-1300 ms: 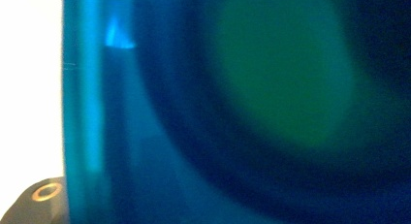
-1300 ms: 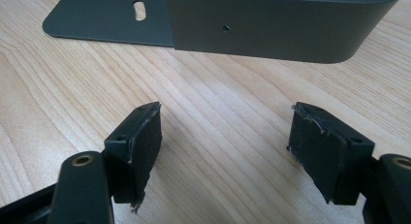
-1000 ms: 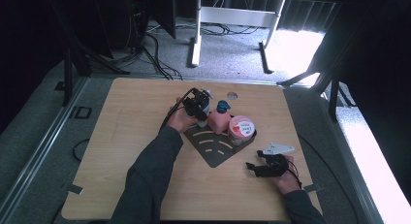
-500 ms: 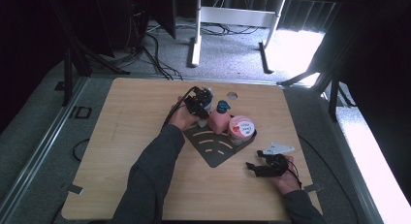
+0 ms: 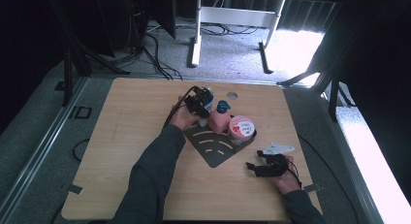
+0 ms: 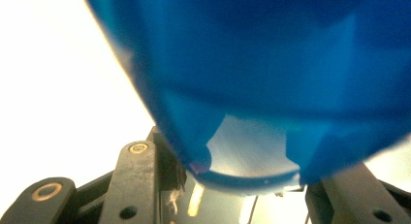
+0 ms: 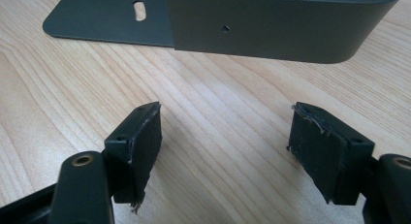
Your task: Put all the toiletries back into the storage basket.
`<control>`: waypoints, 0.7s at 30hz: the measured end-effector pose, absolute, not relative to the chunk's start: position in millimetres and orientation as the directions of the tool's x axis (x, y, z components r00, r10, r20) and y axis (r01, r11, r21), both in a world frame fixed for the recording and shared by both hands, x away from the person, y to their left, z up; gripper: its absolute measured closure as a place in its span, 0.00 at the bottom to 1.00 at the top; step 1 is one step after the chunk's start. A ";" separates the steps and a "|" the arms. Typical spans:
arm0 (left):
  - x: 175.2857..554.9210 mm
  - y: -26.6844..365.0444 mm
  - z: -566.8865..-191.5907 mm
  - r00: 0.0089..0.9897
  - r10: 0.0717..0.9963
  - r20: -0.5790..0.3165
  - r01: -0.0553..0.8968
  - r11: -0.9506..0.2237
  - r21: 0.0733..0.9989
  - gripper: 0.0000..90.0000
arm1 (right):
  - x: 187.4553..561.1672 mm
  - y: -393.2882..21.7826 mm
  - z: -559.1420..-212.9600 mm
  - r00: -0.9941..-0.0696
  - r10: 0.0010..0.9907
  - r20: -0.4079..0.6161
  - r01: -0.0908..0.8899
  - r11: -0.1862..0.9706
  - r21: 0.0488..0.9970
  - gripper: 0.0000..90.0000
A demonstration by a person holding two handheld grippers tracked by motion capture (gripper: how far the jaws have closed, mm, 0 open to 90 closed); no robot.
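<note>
In the high view, the left tongs (image 5: 202,102) sit just above the middle of the frame, closed round a blue-and-white bottle (image 5: 208,99) that stands at the back corner of a dark corner rack (image 5: 213,147) on the wooden bench (image 5: 121,136); the grip looks meant to steady the bottle as it goes in or comes out beside its neighbours. A pink bottle with a teal cap (image 5: 220,118) stands just right of it, and a round pink-lidded tub (image 5: 241,129) sits further right against the rack's raised wall, so the three items line up along that wall. The right tongs (image 5: 259,167) rest low on the bench at the lower right, apart from the rack, apparently waiting. In the left gripper view, the blue bottle (image 6: 271,73) looms blurred and very close, lodged between the jaws at mid opening. In the right gripper view, the right tongs (image 7: 225,136) stand open and empty over bare wood (image 7: 213,98), facing the rack's wall (image 7: 271,32).
</note>
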State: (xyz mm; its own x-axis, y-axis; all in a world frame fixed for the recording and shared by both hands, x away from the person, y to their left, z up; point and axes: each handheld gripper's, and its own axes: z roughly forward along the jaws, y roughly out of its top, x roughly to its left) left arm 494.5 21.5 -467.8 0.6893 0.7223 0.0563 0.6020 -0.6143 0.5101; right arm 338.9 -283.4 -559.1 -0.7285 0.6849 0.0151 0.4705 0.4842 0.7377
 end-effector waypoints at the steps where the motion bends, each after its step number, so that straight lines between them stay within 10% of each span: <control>1: 494.5 21.5 -467.8 0.689 0.722 0.056 0.602 -0.614 0.510 0.62 | 338.9 -283.4 -559.1 -0.728 0.685 0.015 0.471 0.484 0.738 0.30; 21: 490.4 28.6 -470.3 0.692 0.721 0.039 0.625 -0.625 0.468 0.60 | 338.5 -282.8 -559.2 -0.727 0.687 0.013 0.471 0.484 0.738 0.30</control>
